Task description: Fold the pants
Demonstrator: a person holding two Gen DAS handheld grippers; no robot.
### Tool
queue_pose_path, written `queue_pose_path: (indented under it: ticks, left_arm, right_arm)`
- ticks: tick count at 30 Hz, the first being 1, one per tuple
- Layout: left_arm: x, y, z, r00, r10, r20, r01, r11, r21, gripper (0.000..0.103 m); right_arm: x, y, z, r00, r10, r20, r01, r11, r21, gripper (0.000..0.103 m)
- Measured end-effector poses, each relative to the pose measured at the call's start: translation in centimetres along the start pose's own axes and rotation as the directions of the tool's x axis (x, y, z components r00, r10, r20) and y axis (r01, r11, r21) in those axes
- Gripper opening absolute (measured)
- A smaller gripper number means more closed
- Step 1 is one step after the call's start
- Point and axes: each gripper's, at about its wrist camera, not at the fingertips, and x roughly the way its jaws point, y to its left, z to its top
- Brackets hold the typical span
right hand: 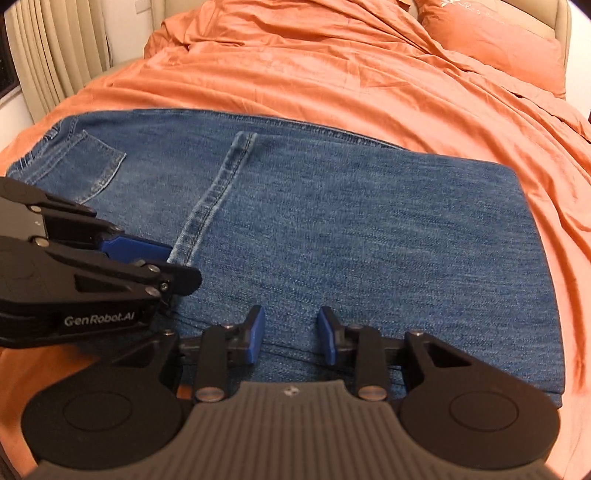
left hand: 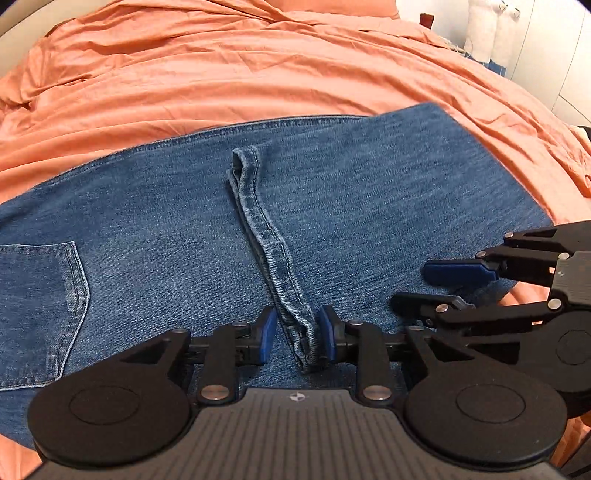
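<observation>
Blue denim pants (left hand: 351, 206) lie flat on an orange bed, folded over so the leg hem (left hand: 266, 236) runs across the middle; a back pocket (left hand: 40, 310) shows at the left. My left gripper (left hand: 297, 334) is open, its blue pads either side of the near end of the hem. My right gripper (right hand: 291, 334) is open over the near edge of the pants (right hand: 369, 229), nothing between its pads. It also shows in the left wrist view (left hand: 443, 288), at the right. The left gripper shows in the right wrist view (right hand: 155, 262), at the hem (right hand: 218, 184).
The orange bedsheet (left hand: 221, 74) is rumpled around the pants. An orange pillow (right hand: 498, 40) lies at the far right. Curtains (right hand: 55, 51) hang at the far left. White items (left hand: 491, 33) stand beyond the bed.
</observation>
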Motion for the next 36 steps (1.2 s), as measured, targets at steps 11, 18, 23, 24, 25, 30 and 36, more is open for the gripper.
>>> queue_pose_path:
  ticks: [11, 18, 23, 24, 25, 30, 36]
  left_arm:
    - [-1.2, 0.2, 0.5, 1.000, 0.015, 0.017, -0.016, 1.000, 0.018, 0.038]
    - [-5.0, 3.5, 1.1, 0.991, 0.127, 0.035, -0.127, 0.992, -0.014, 0.038]
    - [-7.5, 8.8, 0.8, 0.971, 0.236, 0.040, -0.231, 0.968, -0.098, 0.038]
    - [-7.9, 9.8, 0.6, 0.966, 0.255, 0.038, -0.250, 0.962, -0.109, 0.038]
    - [-8.4, 10.9, 0.3, 0.960, 0.279, 0.037, -0.273, 0.955, -0.117, 0.038]
    - [-9.9, 16.7, -1.8, 0.934, 0.356, -0.004, -0.352, 0.921, -0.165, 0.038]
    - [-11.0, 23.0, -5.1, 0.915, 0.398, -0.060, -0.401, 0.888, -0.227, 0.047]
  right_arm:
    - [-1.3, 0.0, 0.5, 0.997, -0.017, 0.072, 0.016, 1.000, 0.009, 0.029]
    - [-2.7, 1.4, 1.7, 0.978, 0.015, 0.210, -0.017, 1.000, 0.008, 0.029]
    - [-2.4, 4.8, 2.6, 0.964, 0.091, 0.250, -0.083, 0.996, -0.041, 0.029]
    - [-2.4, 5.6, 2.9, 0.962, 0.113, 0.250, -0.104, 0.993, -0.049, 0.029]
    - [-2.2, 6.5, 3.1, 0.959, 0.135, 0.248, -0.125, 0.991, -0.056, 0.029]
    - [-1.0, 10.8, 3.9, 0.958, 0.194, 0.211, -0.168, 0.976, -0.138, 0.029]
    - [0.8, 15.1, 5.5, 0.962, 0.214, 0.172, -0.181, 0.965, -0.191, 0.029]
